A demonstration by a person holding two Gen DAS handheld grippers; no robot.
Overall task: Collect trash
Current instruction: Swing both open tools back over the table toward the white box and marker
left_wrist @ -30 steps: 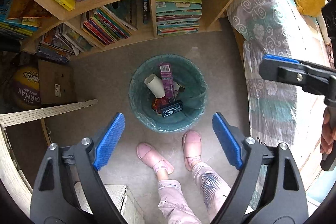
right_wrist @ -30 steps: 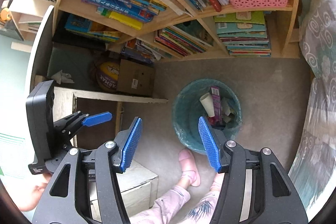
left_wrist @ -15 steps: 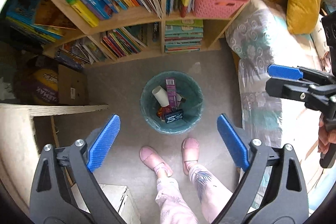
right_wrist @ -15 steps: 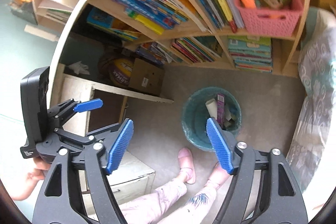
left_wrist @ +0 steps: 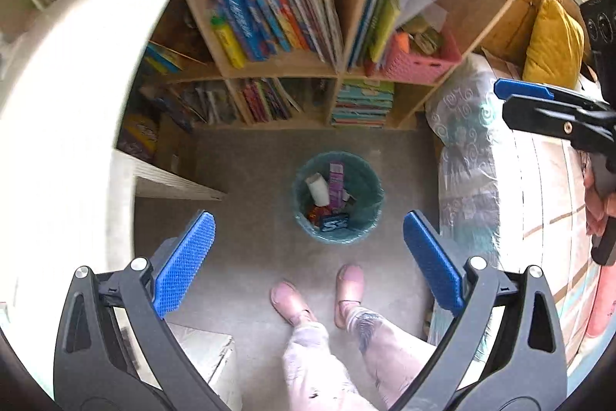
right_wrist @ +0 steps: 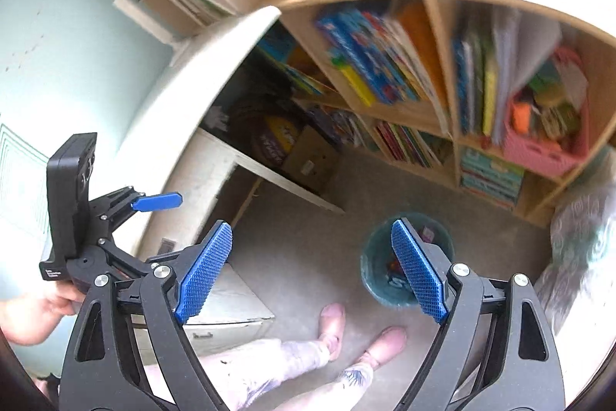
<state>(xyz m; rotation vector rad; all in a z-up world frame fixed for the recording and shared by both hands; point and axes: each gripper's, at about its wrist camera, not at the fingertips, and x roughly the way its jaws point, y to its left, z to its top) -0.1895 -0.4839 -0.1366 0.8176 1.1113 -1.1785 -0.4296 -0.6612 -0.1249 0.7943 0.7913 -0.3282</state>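
A teal-lined trash bin (left_wrist: 365,214) stands on the grey floor below me. It holds a white paper tube (left_wrist: 318,187), a purple carton (left_wrist: 335,184), a dark blue packet (left_wrist: 334,223) and red scraps. My left gripper (left_wrist: 308,262) is open and empty, high above the bin. My right gripper (right_wrist: 312,272) is open and empty too; the bin (right_wrist: 375,268) shows partly behind its right finger. Each gripper also shows at the edge of the other's view.
A wooden bookshelf (left_wrist: 338,74) full of books with a pink basket (left_wrist: 419,64) stands behind the bin. A white desk top (left_wrist: 77,95) is at the left, a patterned bed cover (left_wrist: 466,156) at the right. The person's feet in pink slippers (left_wrist: 348,286) stand beside the bin.
Both grippers have risen well away from the bin, which looks smaller now. The desk top has come into view. Both stay open and empty.
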